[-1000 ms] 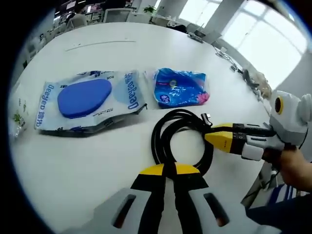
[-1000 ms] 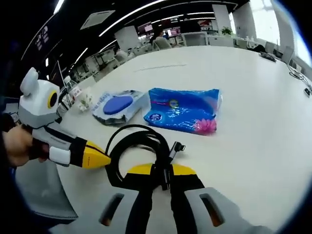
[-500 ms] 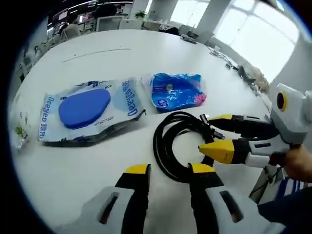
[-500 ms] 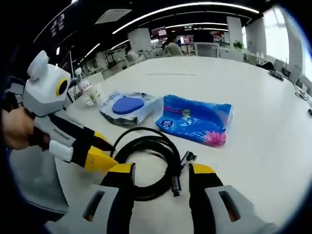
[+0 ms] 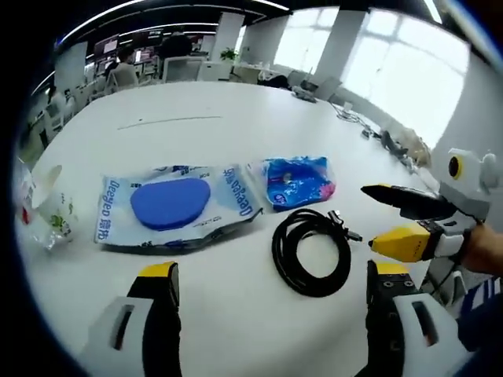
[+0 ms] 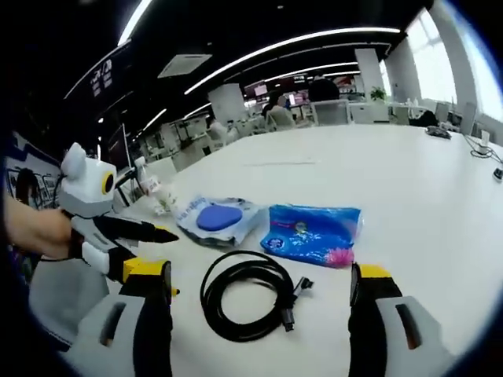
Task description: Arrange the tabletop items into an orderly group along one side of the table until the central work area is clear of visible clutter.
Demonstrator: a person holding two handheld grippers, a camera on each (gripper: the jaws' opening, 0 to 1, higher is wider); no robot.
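cable: I see 1 black coiled cable [image 5: 310, 251] flat on the white table [image 5: 196, 102], plug ends loose at the coil's edge; nothing touches it. In the right gripper view the cable [image 6: 247, 294] sits between my 2 jaws' tips but apart from both.
left gripper: left gripper [image 5: 271, 287] jaws spread wide, nothing held. Cable lies ahead of it, nearer its right jaw. In the right gripper view it [image 6: 145, 250] comes in left of the cable, jaws parted, hand [image 6: 39, 232] behind it partly cut off.
right gripper: right gripper [image 6: 263, 283] jaws wide apart, nothing held. In the left gripper view it [image 5: 393, 216] sits just right of the cable, jaws parted, body and hand cut off at the edge.
blue pad pack: clear pack with a blue oval pad [image 5: 173, 208], beyond and left of the cable; print too small to read.
blue packet: blue printed packet [image 5: 297, 181] just beyond the cable, beside the pad pack; label illegible.
small items: cup [image 5: 43, 184] and a crinkled clear wrapper [image 5: 55, 228] well left of the cable, blurred at the edge; can't tell contents.
background: office desks and chairs [image 5: 141, 67] far beyond the cable, too dim to resolve.
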